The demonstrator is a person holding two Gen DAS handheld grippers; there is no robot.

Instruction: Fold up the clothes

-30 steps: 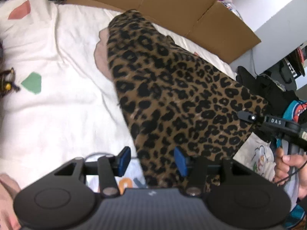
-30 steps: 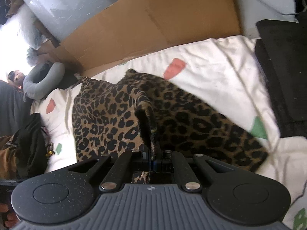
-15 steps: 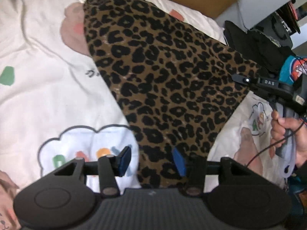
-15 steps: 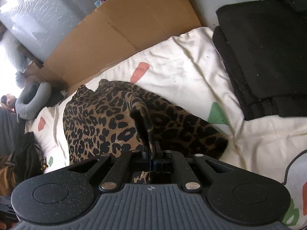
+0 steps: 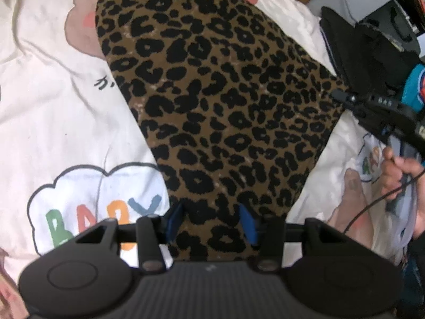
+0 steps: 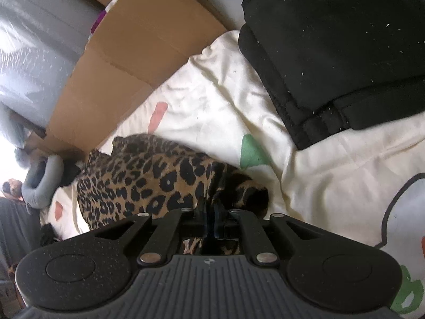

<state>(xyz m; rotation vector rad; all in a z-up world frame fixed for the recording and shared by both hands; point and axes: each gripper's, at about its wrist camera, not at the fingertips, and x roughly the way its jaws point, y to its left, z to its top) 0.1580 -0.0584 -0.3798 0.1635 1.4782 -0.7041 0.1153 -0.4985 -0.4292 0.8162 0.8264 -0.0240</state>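
On the bed, the left tool (image 5: 211, 223) points steeply down with its blue pads (image 5: 174, 222) set apart on either side of the near end of the leopard-print garment (image 5: 212, 101); the cloth bunches between them and fills the gap, so this tool is grasping the garment; the right tool (image 6: 209, 219) has its jaws nearly together, clenched on a thin fold of the same garment, whose edge rises straight into the narrow slit between its fingers; in the left wrist view this tool shows at the right edge, gripped by a hand (image 5: 401, 175) with a cable trailing from it; the garment is tan-brown with dense black rosette spots, broad at the far end and tapering toward the left tool, spread fairly flat with soft creases; it lies on a cream bedcover (image 5: 53, 106) printed with a cloud, coloured letters and small red and green patches; just beyond, a stack of folded black clothes (image 6: 345, 61) rests on the cover, well apart from the garment; a flattened cardboard box (image 6: 138, 66) lies along the far edge of the bed.
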